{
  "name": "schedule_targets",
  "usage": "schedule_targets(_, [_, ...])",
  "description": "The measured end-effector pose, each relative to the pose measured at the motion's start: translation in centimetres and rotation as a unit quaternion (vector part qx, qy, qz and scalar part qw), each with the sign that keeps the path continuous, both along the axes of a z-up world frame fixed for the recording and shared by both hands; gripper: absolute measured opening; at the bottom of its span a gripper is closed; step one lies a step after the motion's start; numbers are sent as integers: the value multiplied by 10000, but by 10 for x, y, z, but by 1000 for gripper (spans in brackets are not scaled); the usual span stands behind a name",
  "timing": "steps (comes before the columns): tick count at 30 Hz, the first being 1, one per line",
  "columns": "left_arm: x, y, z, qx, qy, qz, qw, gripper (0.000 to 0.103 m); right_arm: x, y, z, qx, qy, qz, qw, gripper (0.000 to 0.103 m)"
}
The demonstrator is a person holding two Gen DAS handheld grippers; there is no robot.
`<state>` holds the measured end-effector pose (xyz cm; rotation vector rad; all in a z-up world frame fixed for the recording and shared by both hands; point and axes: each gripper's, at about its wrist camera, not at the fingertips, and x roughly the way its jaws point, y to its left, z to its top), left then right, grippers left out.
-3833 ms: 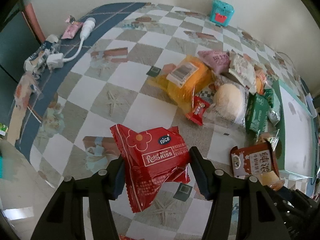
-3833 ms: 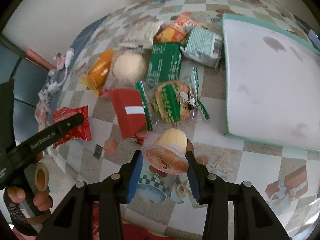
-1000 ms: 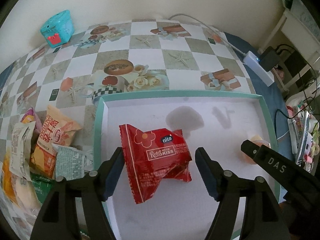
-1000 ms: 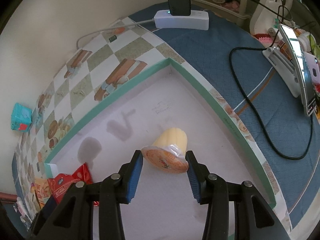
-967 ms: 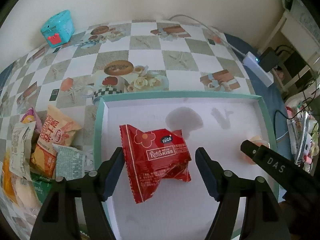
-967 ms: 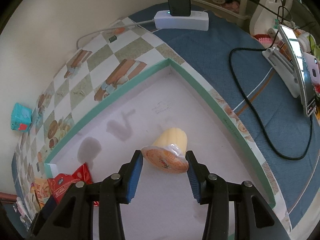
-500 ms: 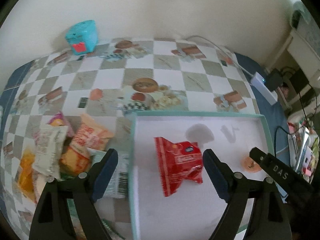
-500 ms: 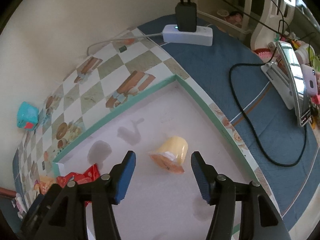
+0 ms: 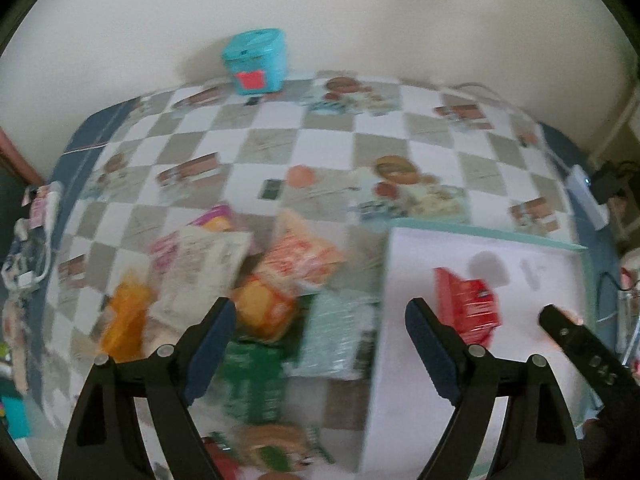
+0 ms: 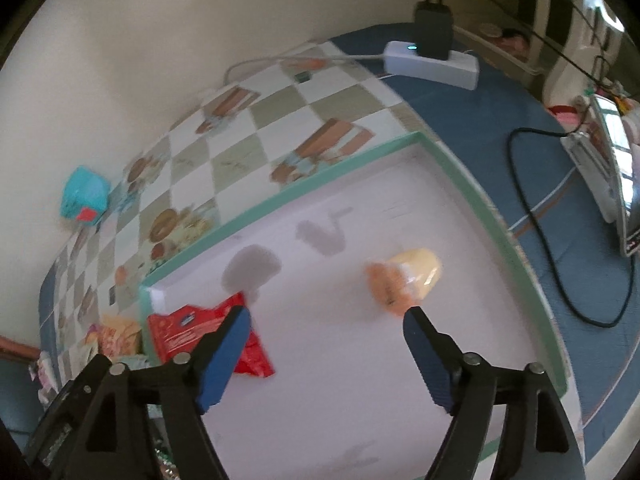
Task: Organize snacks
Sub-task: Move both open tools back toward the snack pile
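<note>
A white tray with a green rim (image 10: 304,188) (image 9: 480,232) lies on the checkered tablecloth. A red snack packet (image 10: 188,328) (image 9: 468,304) lies near the tray's left edge. A yellow pudding cup (image 10: 404,276) lies on its side in the tray's middle. My right gripper (image 10: 324,320) is open and empty above the tray, between the two. My left gripper (image 9: 320,316) is open and empty over a blurred pile of snack packets (image 9: 256,288) left of the tray. The right gripper's arm (image 9: 580,348) shows at the left wrist view's right edge.
A teal box (image 9: 256,60) (image 10: 84,196) stands by the wall. A white power strip with a black plug (image 10: 432,60) and a black cable (image 10: 544,232) lie on the blue cloth right of the tray. A white cable and small items (image 9: 36,216) lie at the table's left edge.
Both grippers opened and let go of the red packet and the pudding cup, which now lie in the tray. Both pulled back; the left one swung left over the snack pile.
</note>
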<state>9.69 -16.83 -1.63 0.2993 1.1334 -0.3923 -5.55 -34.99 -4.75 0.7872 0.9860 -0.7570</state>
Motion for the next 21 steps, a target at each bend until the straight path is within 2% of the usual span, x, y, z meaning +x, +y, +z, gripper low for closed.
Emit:
schedule_targets(4, [7,18,2,90,-43,198,9998,87,5,10,2,0,-73,170,9998,89])
schedule_targets(8, [13,38,5,96,-56,419,9991,87,8,21,6,-39,-179,293,9994,100])
schedule_targets(21, [15,99,7,88,110,1072,9941,87,20,69,17,-125,-370,850,9956,103])
